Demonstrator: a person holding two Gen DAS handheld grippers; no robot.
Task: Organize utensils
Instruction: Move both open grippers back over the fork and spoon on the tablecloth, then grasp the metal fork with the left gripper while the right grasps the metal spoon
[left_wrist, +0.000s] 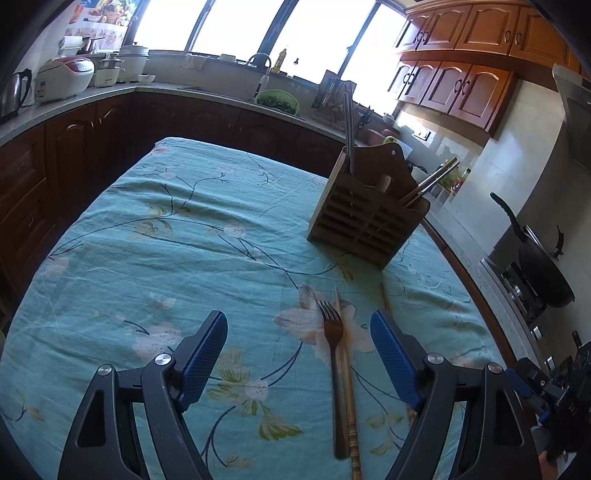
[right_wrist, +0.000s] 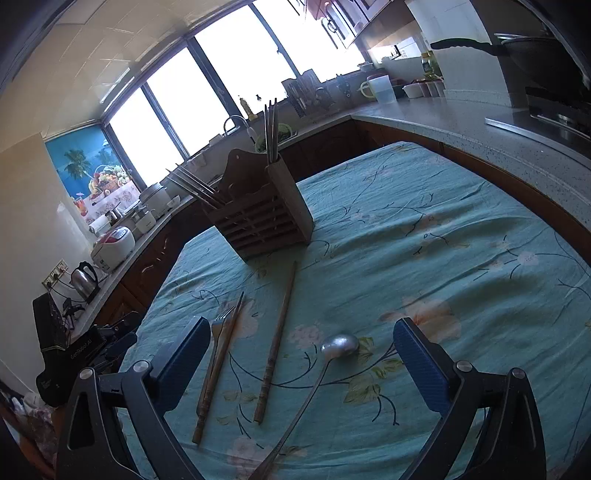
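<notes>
A wooden slatted utensil holder (left_wrist: 364, 218) (right_wrist: 260, 218) stands on the table with several metal chopsticks upright in it. In the left wrist view, a metal fork (left_wrist: 334, 354) and a wooden chopstick (left_wrist: 347, 387) lie side by side between the fingers of my open, empty left gripper (left_wrist: 299, 354). In the right wrist view, the fork (right_wrist: 216, 354) and chopstick (right_wrist: 221, 365) lie left, a second wooden chopstick (right_wrist: 277, 339) in the middle, and a metal spoon (right_wrist: 332, 354) right of it, all between the fingers of my open, empty right gripper (right_wrist: 303, 354).
The table is covered by a teal floral cloth (left_wrist: 166, 258). Kitchen counters surround it, with a rice cooker (left_wrist: 64, 77), a kettle (right_wrist: 85, 280), a green basket (left_wrist: 277, 100) by the sink and a black wok (left_wrist: 543, 266) on the stove at right.
</notes>
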